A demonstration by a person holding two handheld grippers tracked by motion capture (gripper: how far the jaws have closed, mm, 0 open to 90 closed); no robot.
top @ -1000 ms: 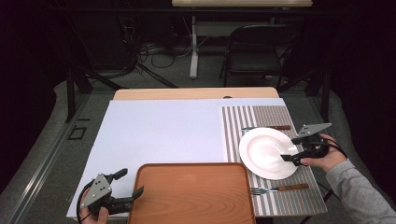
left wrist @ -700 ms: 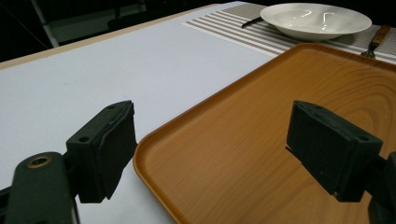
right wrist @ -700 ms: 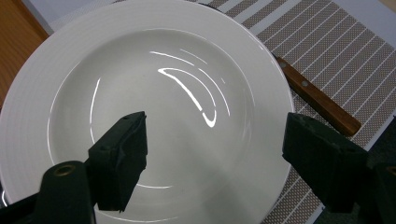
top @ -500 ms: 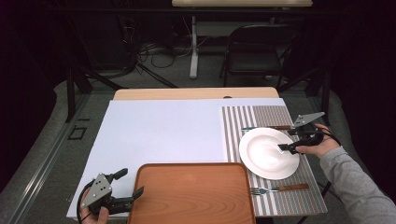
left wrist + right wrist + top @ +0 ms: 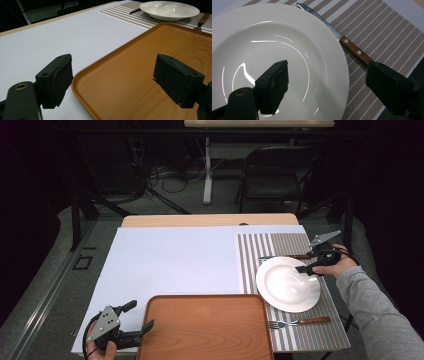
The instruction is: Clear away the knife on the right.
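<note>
While its jaws gape, the right gripper (image 5: 325, 86) straddles the plate's (image 5: 287, 50) rim beside the knife (image 5: 352, 48). The left gripper (image 5: 120, 82), jaws also apart, sits far from the plate at the tray's (image 5: 140, 72) corner.

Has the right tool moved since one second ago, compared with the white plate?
Yes. The right tool moved toward the table's far side, along the white plate rim, nearer the knife.

plate (image 5: 288, 284) on placemat (image 5: 280, 247) | knife (image 5: 337, 36) behind plate | fork (image 5: 298, 322) before it | tray (image 5: 205, 327) left
</note>
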